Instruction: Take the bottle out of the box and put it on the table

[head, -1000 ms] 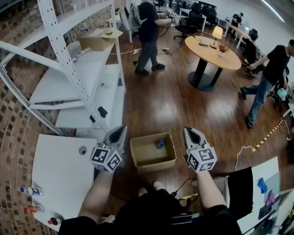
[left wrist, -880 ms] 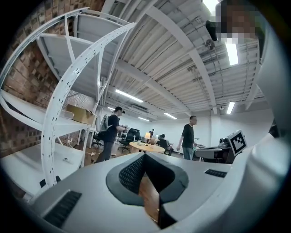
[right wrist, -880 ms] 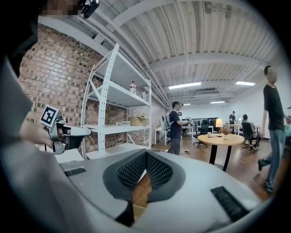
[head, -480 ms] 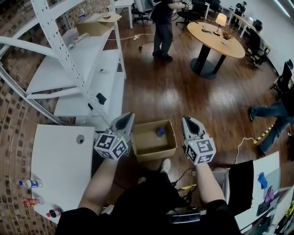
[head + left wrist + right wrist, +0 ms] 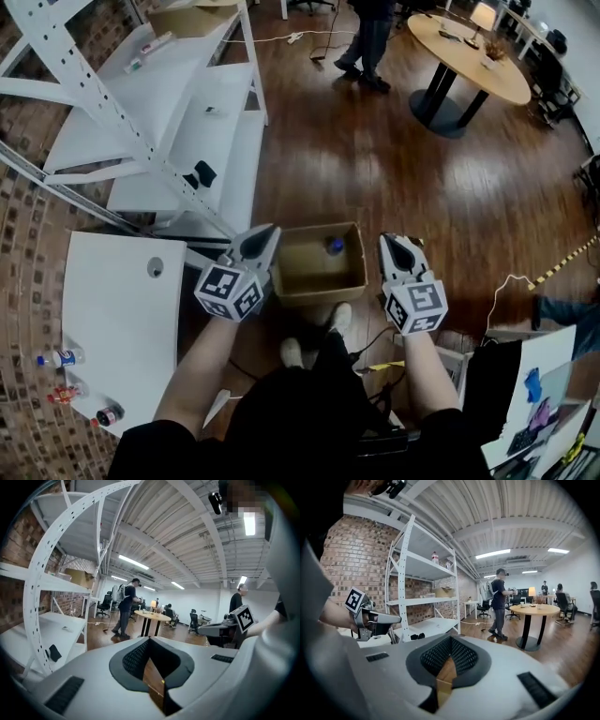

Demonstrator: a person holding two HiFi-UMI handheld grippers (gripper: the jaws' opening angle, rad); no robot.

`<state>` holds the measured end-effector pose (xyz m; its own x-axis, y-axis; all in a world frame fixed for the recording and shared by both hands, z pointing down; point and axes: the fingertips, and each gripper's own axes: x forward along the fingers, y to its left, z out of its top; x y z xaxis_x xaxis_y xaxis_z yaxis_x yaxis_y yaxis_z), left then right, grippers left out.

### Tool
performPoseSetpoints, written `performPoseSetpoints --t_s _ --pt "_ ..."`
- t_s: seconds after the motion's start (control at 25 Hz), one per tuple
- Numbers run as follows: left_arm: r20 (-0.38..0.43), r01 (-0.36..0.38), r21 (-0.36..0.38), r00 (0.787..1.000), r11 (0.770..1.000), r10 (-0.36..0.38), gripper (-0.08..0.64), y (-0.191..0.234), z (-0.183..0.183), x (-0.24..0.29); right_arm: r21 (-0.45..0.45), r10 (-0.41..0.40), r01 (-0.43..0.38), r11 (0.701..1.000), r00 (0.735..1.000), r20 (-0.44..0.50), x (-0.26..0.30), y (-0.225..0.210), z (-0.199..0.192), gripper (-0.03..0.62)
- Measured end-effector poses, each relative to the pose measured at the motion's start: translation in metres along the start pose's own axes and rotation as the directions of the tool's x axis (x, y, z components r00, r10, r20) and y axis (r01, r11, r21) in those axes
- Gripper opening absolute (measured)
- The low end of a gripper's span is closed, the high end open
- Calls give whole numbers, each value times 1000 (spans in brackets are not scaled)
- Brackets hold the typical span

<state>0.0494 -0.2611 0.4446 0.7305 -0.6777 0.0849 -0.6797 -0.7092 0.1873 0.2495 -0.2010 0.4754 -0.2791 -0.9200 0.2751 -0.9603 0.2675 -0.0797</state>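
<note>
Lowered toward the box (image 5: 317,289) since a second ago, the left tool (image 5: 269,232) and right tool (image 5: 391,241) flank it at 9 and 3 o'clock, each pressed together on nothing. Bottle (image 5: 334,247) sits inside, toward 1 o'clock; label too small to read. Table (image 5: 122,309) at 9 o'clock.

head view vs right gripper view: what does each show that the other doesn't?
Head view only: the bottle inside the box on the floor, and small bottles on the white table. Right gripper view only: ceiling lights and a shelf bottle high on the shelving. Both: the left gripper, the round table, the shelving.
</note>
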Motion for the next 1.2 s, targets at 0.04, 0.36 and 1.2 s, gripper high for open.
performPoseSetpoints --t_s 0.04,0.36,1.2 --pt "-24 -10 -4 1000 1000 10 3 6 -12 2 2 4 -4 1000 1000 -21 4 -3 -12 3" --pt "-147 -70 -69 987 995 59 3 32 -97 35 116 -14 32 993 988 -152 34 -47 -105 3" --pt "-253 75 -14 965 997 -76 3 50 -254 165 111 24 -5 994 985 -168 160 -116 -208 3"
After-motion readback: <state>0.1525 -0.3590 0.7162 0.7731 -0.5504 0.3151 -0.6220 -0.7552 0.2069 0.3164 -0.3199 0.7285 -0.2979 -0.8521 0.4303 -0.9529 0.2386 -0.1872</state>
